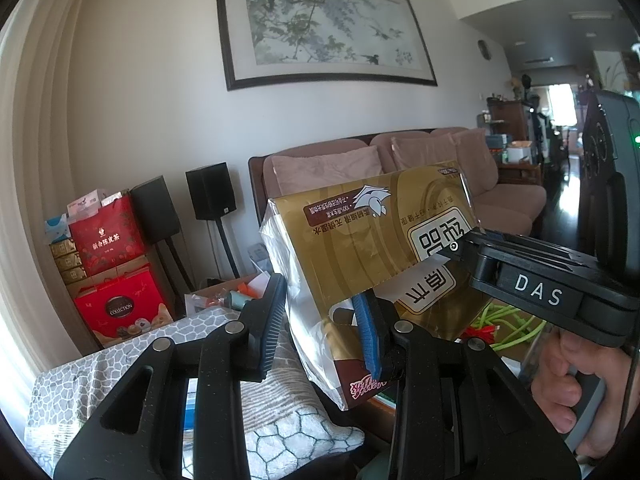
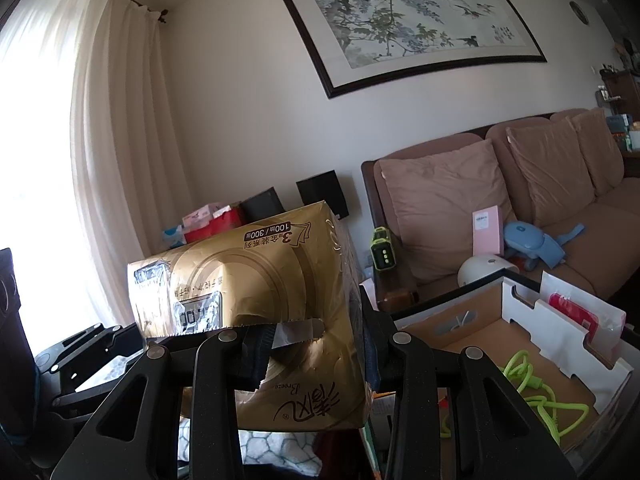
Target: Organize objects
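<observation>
The left wrist view looks forward along its tool [image 1: 320, 320], nearly level, toward the sofa [image 1: 472, 168] and the framed painting [image 1: 320, 28] at 12 o'clock. The right wrist view faces the same wall from further right, the curtain [image 2: 108, 120] at 9 o'clock and a cardboard box [image 2: 500, 320] at 4 o'clock. Both sit very close to the gold tissue pack [image 1: 380, 240], which, with sofa and painting, they share.

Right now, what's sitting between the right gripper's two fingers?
The gold tissue pack fills the gap between the right gripper fingers, both pads against it; the right wrist view shows it best.
</observation>
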`<action>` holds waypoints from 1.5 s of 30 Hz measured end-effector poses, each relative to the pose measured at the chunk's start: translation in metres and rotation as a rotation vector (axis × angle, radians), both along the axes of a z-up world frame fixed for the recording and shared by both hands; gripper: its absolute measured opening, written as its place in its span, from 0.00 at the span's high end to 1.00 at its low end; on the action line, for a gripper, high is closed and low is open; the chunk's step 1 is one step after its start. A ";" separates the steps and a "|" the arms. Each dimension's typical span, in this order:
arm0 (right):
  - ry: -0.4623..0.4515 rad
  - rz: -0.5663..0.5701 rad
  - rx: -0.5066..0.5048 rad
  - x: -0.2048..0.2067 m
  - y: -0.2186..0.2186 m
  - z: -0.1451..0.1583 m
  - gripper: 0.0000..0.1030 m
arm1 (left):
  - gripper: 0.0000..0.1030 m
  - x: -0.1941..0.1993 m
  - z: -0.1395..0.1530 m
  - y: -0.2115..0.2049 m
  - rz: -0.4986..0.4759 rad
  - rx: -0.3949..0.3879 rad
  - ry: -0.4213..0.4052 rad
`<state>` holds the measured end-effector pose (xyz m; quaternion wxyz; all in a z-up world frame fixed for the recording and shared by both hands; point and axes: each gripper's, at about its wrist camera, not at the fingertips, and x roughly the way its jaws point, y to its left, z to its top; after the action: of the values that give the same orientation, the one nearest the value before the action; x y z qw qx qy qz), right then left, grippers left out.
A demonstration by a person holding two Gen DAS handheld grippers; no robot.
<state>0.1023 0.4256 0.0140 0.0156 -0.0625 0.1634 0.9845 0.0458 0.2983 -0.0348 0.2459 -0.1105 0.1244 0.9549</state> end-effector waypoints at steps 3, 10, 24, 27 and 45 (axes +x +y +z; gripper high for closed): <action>-0.001 -0.001 -0.002 0.000 0.001 0.000 0.64 | 0.69 0.000 0.000 0.000 0.000 0.000 0.000; -0.005 -0.005 -0.005 0.000 0.004 -0.001 0.64 | 0.69 0.004 -0.001 0.006 -0.005 -0.001 -0.002; -0.004 -0.016 -0.012 0.003 0.009 -0.001 0.64 | 0.69 0.012 -0.002 0.018 -0.015 0.000 -0.004; -0.004 -0.019 -0.013 0.003 0.011 -0.001 0.64 | 0.69 0.014 -0.002 0.022 -0.018 -0.001 -0.005; -0.013 -0.029 -0.013 0.003 0.016 -0.002 0.64 | 0.69 0.012 -0.003 0.024 -0.031 0.004 -0.019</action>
<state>0.1056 0.4411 0.0116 0.0306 -0.0667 0.1706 0.9826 0.0573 0.3227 -0.0378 0.2618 -0.1174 0.1221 0.9501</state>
